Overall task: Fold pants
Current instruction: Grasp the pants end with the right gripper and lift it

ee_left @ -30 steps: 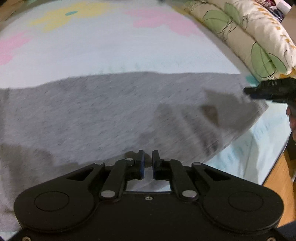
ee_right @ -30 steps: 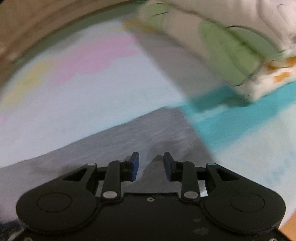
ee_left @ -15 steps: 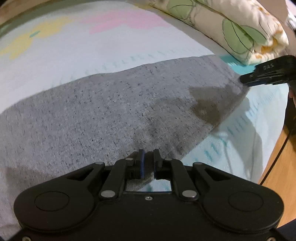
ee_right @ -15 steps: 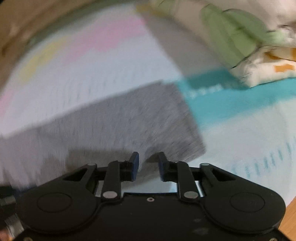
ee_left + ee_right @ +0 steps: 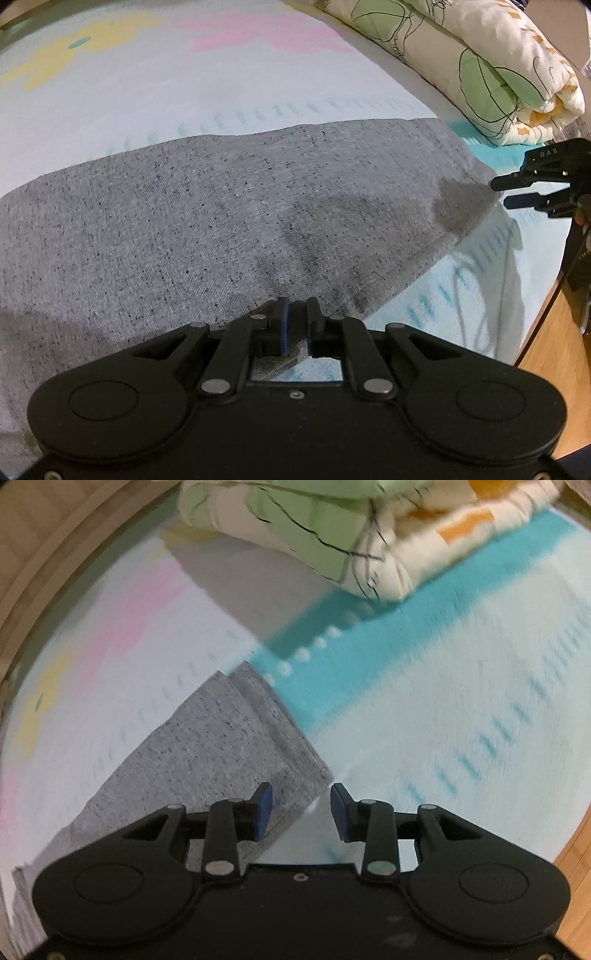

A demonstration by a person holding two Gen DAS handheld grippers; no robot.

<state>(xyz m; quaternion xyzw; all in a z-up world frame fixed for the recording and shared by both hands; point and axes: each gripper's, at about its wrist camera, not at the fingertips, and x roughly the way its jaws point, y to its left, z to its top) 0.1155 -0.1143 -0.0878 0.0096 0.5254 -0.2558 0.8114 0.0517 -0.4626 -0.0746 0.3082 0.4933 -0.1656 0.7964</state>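
Note:
The grey speckled pants (image 5: 221, 221) lie flat across the pale patterned bedsheet (image 5: 184, 74). My left gripper (image 5: 295, 325) is shut on the near edge of the pants, with grey cloth pinched between its fingers. My right gripper (image 5: 301, 808) is open, with the corner of the pants (image 5: 221, 746) just ahead and left of its fingers. It also shows in the left wrist view (image 5: 517, 192) at the far right corner of the pants, jaws apart.
A rolled quilt with green leaf print (image 5: 480, 66) lies along the far right of the bed and shows in the right wrist view (image 5: 332, 528). A teal stripe (image 5: 369, 646) crosses the sheet. Wooden floor (image 5: 554, 332) lies beyond the bed's right edge.
My left gripper has shut on the pants' near edge. My right gripper has opened wider and shifted right, so the pants corner now sits off its left finger.

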